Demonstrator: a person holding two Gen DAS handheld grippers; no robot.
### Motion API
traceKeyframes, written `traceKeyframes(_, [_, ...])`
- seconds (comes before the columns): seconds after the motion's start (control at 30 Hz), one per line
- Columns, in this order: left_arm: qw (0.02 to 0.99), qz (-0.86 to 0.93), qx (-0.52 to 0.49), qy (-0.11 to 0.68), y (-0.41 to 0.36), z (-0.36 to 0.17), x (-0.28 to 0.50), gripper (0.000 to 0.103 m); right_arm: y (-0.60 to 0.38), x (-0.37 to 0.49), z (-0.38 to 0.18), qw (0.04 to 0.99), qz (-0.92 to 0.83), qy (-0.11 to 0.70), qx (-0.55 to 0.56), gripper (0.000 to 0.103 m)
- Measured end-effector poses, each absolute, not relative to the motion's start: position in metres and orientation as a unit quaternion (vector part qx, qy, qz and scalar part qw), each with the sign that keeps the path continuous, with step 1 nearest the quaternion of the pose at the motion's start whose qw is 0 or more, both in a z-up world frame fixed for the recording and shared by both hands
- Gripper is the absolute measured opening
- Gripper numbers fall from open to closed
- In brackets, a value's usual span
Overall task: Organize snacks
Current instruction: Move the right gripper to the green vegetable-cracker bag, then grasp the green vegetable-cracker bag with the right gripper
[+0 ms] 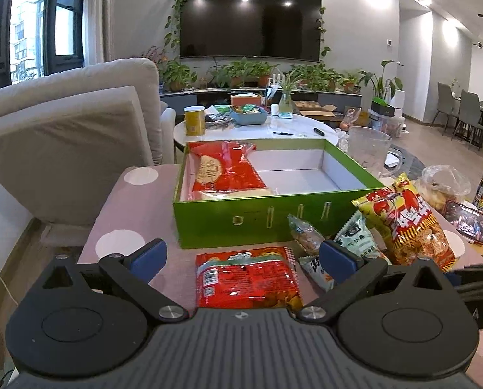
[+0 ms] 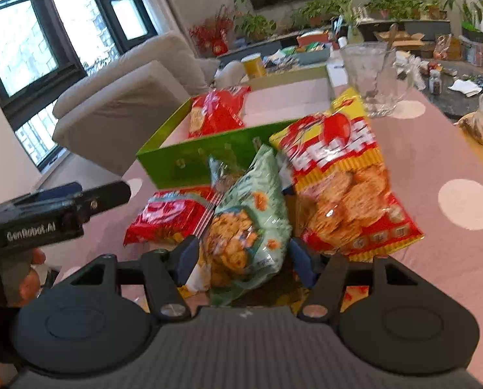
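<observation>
While snack bags (image 1: 406, 223) crowd green box (image 1: 274, 217), glass jug (image 2: 371, 77) behind.

Inside the green box (image 1: 274, 217) we find the right part bare; a red packet (image 1: 223, 170) fills the left end. Its near wall stands between us and that floor. Crowded against the wall's right half: a yellow-red crisp bag (image 1: 406, 223), a pale green bag (image 2: 251, 214) and a small clear packet (image 1: 304, 231). A red packet (image 1: 246, 278) lies flat in front. Left of the box the pink tablecloth (image 1: 137, 207) is free. A glass jug (image 2: 371, 77) stands beyond the box's far right corner.
</observation>
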State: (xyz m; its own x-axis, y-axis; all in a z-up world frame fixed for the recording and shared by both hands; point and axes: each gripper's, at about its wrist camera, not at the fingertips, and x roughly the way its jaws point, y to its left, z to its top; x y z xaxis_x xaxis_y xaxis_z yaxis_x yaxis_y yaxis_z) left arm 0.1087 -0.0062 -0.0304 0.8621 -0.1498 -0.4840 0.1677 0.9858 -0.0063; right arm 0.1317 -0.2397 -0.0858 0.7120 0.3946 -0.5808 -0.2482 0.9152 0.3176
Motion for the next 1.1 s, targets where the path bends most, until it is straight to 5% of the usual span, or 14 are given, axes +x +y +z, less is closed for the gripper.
traceKeyframes(0.47, [0.967, -0.036, -0.026, 0.252, 0.028, -0.026, 0.106, 0.101, -0.212, 0.118, -0.073, 0.875, 0.314, 0.341, 0.138, 0.071])
traceKeyframes(0.8, [0.963, -0.035, -0.026, 0.264, 0.033, -0.035, 0.107, 0.101, -0.203, 0.130, -0.091, 0.874, 0.245, 0.402, 0.121, 0.071])
traceKeyframes(1.1, [0.961, -0.043, -0.023, 0.271, 0.028, -0.042, 0.110, 0.101, -0.229, 0.128, -0.086, 0.911, 0.150, 0.369, 0.110, 0.071])
